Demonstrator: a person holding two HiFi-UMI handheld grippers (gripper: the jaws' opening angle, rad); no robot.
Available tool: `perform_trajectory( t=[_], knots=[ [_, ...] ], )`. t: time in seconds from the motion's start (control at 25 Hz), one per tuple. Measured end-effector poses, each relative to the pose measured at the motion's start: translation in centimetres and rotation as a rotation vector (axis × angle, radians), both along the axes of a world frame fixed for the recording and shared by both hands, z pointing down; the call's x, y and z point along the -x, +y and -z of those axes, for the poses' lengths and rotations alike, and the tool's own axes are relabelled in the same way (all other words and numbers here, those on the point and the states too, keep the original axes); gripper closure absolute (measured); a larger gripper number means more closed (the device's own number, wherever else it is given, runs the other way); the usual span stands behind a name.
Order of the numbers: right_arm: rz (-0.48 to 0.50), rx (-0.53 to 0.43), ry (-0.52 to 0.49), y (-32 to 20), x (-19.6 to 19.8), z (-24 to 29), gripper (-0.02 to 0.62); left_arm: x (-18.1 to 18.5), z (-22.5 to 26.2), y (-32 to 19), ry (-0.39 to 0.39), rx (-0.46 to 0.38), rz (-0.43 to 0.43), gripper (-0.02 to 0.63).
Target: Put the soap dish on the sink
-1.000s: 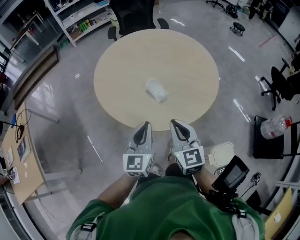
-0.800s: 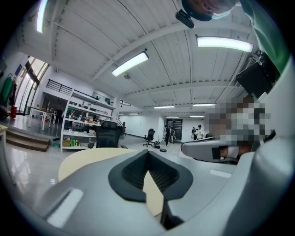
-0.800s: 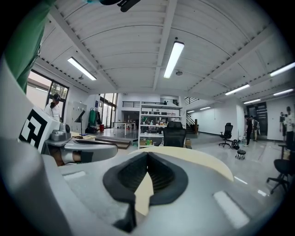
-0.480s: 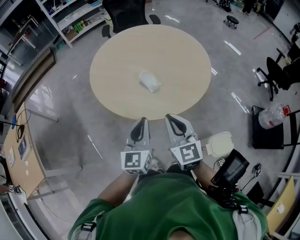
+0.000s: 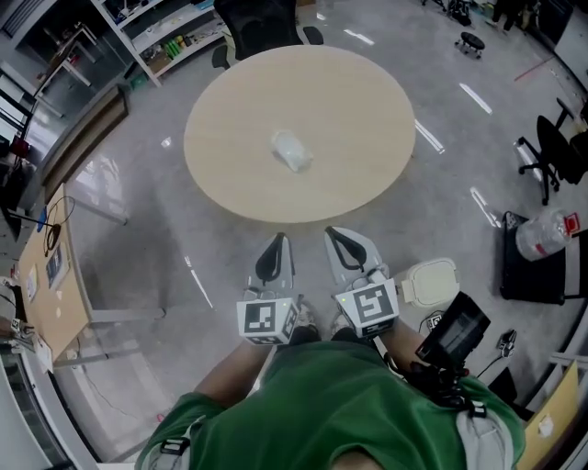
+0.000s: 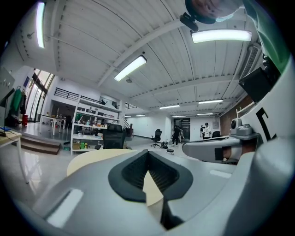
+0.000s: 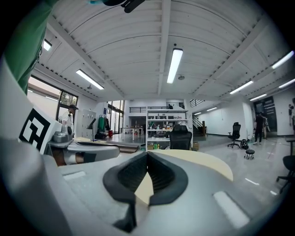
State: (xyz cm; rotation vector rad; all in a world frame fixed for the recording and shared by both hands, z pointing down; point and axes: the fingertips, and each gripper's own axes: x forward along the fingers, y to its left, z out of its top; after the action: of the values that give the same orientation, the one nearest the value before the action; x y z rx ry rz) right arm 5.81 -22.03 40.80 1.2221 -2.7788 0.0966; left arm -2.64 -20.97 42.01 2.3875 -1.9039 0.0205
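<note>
A small whitish, translucent object, probably the soap dish, lies near the middle of the round beige table. No sink is in view. My left gripper and right gripper are held side by side close to my body, just short of the table's near edge. Both are shut with nothing between the jaws. In the left gripper view the shut left gripper points level over the tabletop. The right gripper view shows the right gripper shut the same way, with the left gripper beside it.
A black office chair stands behind the table, with shelving at the back left. A wooden desk is at the left. On the floor at the right are a white lid-like item and a black cart.
The table's near edge, level with the fingertips a second ago, now lies slightly beyond them. Both grippers stay shut and side by side.
</note>
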Motion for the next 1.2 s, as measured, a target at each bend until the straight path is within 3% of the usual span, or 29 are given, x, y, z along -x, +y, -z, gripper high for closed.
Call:
perform_trajectory(
  t=[0.28,1.2],
  knots=[
    [0.032,-0.015,0.001,2.0,-0.5,0.1,0.592,-0.5,0.6,2.5,0.005,-0.028,0.037,0.601],
    [-0.074,-0.073,-0.005,6.0,-0.9,3.2,0.592,0.3,4.4,5.8,0.035,-0.098,-0.060,0.601]
  ],
)
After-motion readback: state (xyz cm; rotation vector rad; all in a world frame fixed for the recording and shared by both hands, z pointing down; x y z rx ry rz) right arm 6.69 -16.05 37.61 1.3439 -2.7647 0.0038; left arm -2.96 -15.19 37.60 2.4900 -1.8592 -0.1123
